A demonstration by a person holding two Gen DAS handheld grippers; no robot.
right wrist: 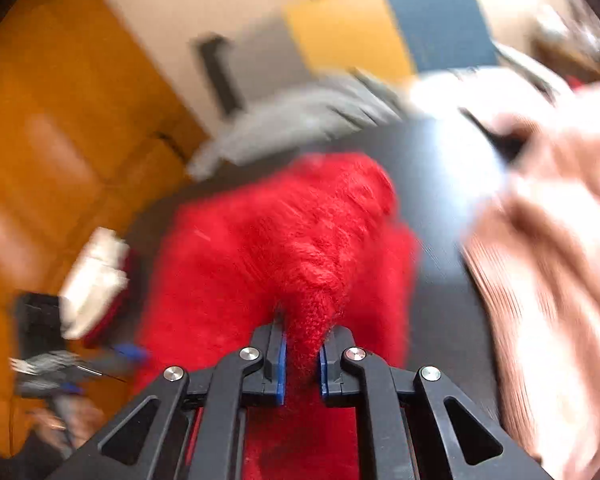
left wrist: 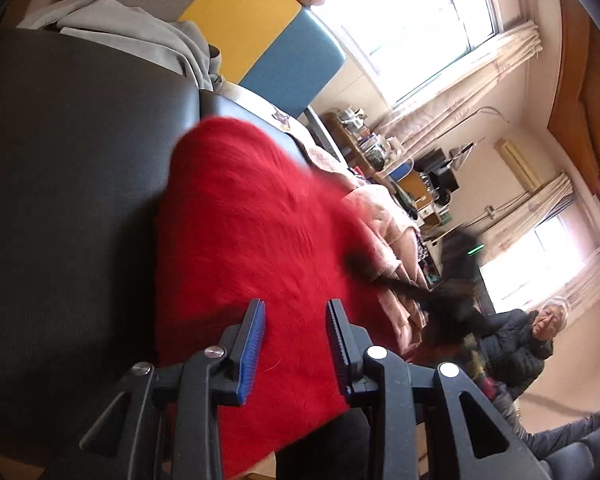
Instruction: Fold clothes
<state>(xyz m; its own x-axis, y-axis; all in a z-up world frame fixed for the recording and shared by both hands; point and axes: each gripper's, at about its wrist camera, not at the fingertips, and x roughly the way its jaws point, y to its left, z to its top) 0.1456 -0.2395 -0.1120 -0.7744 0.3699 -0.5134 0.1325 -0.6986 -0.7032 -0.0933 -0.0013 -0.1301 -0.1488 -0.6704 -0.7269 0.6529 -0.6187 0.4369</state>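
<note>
A fluffy red sweater [left wrist: 252, 220] lies over a black leather seat [left wrist: 72, 200]. My left gripper [left wrist: 296, 312] sits at the sweater's near edge, its blue pads a short way apart with red knit filling the gap. In the right wrist view the red sweater [right wrist: 284, 240] rises in a bunched ridge, and my right gripper [right wrist: 305, 330] is shut on that ridge. This view is heavily motion-blurred. The right gripper [left wrist: 380, 276] shows in the left wrist view as a dark smear at the sweater's far side. The left gripper [right wrist: 128, 354] is a blur at the sweater's left edge.
A grey garment [left wrist: 140, 36] lies at the back of the seat. A pink ribbed garment [left wrist: 384, 216] is heaped beside the sweater. Yellow and blue panels [left wrist: 252, 20] stand behind. A person in a dark jacket [left wrist: 516, 344] sits at the right. Orange wood [right wrist: 60, 120] lies left.
</note>
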